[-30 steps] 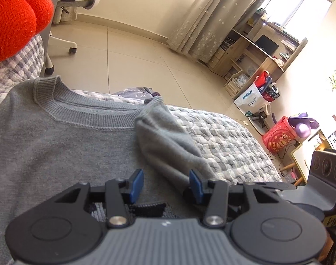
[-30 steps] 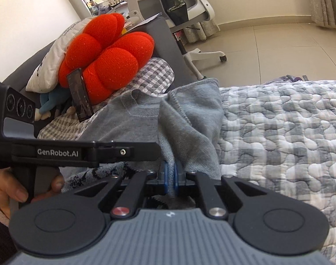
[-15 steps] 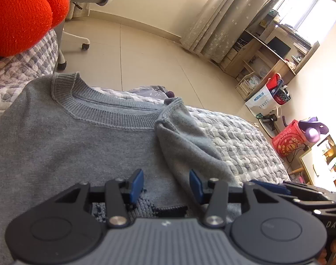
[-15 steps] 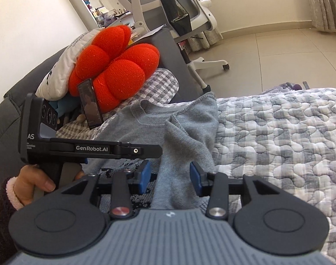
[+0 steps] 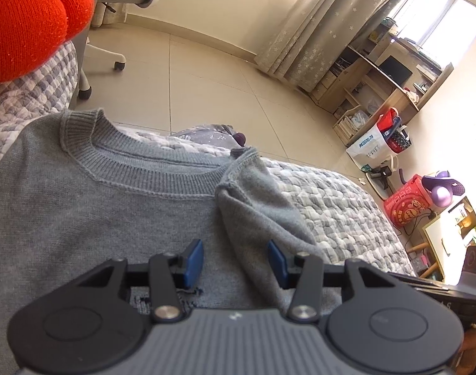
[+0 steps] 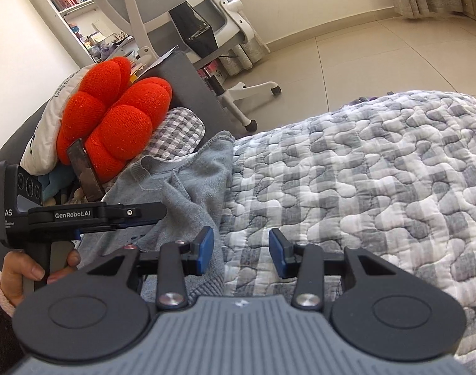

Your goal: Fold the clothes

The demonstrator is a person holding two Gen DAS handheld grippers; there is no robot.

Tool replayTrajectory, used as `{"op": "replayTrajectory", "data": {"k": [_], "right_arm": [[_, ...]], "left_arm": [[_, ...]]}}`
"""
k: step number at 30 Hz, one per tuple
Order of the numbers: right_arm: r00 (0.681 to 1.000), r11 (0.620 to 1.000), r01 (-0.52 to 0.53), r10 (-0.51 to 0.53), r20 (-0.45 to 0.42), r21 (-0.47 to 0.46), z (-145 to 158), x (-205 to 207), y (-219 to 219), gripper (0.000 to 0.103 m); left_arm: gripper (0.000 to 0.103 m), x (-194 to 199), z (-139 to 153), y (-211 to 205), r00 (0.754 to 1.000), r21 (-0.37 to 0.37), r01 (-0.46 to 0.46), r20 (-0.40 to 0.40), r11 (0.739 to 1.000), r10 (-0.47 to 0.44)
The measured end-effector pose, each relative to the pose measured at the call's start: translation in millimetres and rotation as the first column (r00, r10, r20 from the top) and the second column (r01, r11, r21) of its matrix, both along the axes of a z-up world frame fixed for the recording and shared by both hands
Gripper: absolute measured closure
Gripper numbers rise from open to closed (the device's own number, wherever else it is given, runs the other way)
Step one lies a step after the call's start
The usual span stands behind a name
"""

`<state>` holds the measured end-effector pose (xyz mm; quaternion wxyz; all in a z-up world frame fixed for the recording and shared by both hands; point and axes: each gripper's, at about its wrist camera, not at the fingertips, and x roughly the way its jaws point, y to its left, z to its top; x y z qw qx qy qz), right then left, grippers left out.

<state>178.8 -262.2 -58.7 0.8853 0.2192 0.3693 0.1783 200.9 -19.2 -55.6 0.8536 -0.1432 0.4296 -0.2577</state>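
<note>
The grey sweater (image 5: 81, 218) lies on the bed quilt (image 6: 363, 172), its hem hidden at six o'clock behind the spread left tool (image 5: 234, 259); the right tool (image 6: 241, 250), just opened, grips nothing.

left claw (image 5: 235, 261) parted, right claw (image 6: 240, 252) parted

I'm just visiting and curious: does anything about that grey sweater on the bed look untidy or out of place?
Slightly. The grey sweater lies mostly flat on the quilt, but its folded-in sleeve sits bunched and rumpled beside the collar rather than smooth. Nothing looks spilled or damaged.
</note>
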Motion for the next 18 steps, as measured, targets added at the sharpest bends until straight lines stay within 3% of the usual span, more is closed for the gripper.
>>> {"op": "replayTrajectory", "data": {"k": [3,4,5,12,15,18], "right_arm": [[0.999,0.999,-0.038,0.038,-0.008,0.035,-5.0,5.6,8.6,0.063],[0.999,0.999,-0.047,0.047,-0.005,0.023,-4.3,5.7,12.3,0.089],[0.999,0.999,-0.051,0.051,-0.003,0.004,-3.0,5.1,15.4,0.094],[0.994,0.979,0.014,0.008,0.107,-0.203,26.9,-11.0,6.6,0.098],[0.988,0.941,0.089,-0.042,0.15,-0.326,37.6,-12.5,-9.9,0.098],[0.978,0.878,0.178,-0.107,0.18,-0.444,38.8,-9.8,-29.5,0.098]], "left_arm": [[0.056,1.7,-1.4,-1.6,1.0,-0.014,-0.002,-0.007,1.0,0.002],[0.056,1.4,-1.3,-2.0,1.0,-0.013,-0.001,-0.006,1.0,0.0],[0.056,0.9,-1.1,-2.3,1.0,-0.012,0.001,-0.004,1.0,-0.002],[0.056,1.3,5.4,-0.6,1.0,0.021,0.002,0.012,1.0,-0.002],[0.056,7.3,8.2,-3.4,0.999,0.06,-0.001,0.039,0.998,-0.002],[0.055,17.3,10.2,-12.4,0.995,0.123,-0.002,0.095,0.992,-0.01]]}}
